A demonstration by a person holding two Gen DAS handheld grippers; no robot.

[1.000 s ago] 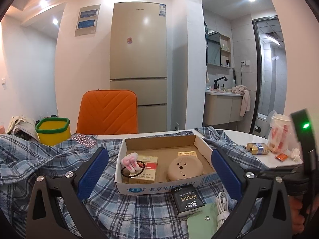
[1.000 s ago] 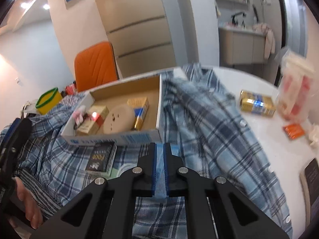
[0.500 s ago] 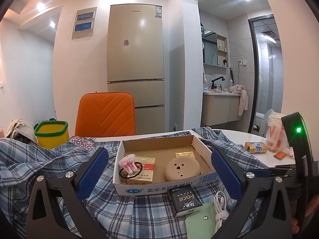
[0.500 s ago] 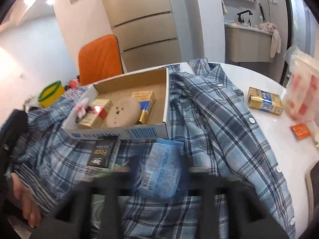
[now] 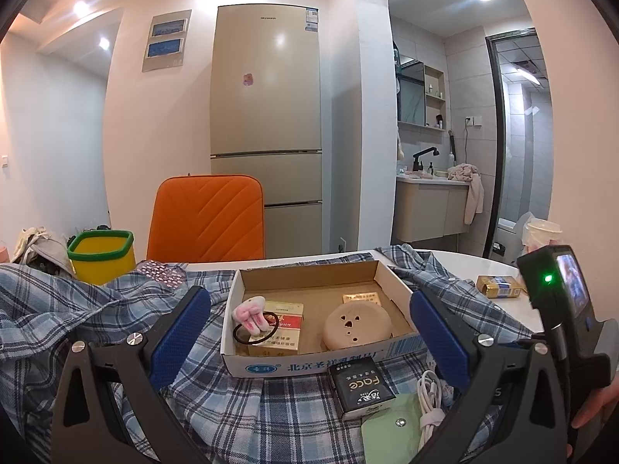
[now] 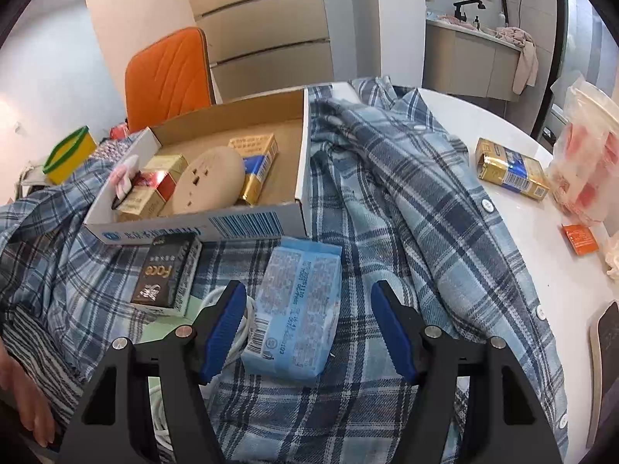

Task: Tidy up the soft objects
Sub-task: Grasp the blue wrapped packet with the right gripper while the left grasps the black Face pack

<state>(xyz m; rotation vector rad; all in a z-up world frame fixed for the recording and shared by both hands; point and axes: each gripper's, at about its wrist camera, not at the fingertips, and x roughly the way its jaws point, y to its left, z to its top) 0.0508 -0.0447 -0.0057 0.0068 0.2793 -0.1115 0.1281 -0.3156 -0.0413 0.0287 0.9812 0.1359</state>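
Note:
A blue plaid shirt (image 6: 418, 201) is spread over the table. A light blue tissue pack (image 6: 298, 305) lies on it in front of the cardboard box (image 6: 247, 220). My right gripper (image 6: 309, 328) is open, its jaws on either side of the pack's near end, not touching it. My left gripper (image 5: 309, 332) is open and empty, held before the box (image 5: 387, 352). The box holds a pink bunny hair tie (image 5: 251, 313), cigarette packs and a round beige socket (image 5: 358, 324).
A black "Face" pack (image 6: 166, 274), a white cable (image 5: 427, 398) and a green pouch (image 5: 390, 429) lie on the shirt near the box. A gold pack (image 6: 510, 170), an orange sachet (image 6: 580, 237) and a plastic bag (image 6: 584, 154) sit on the white table at right. An orange chair (image 5: 209, 216) stands behind.
My right gripper was shut on the tissue pack; it opened and let the pack drop onto the shirt. The left gripper stayed open and barely moved.

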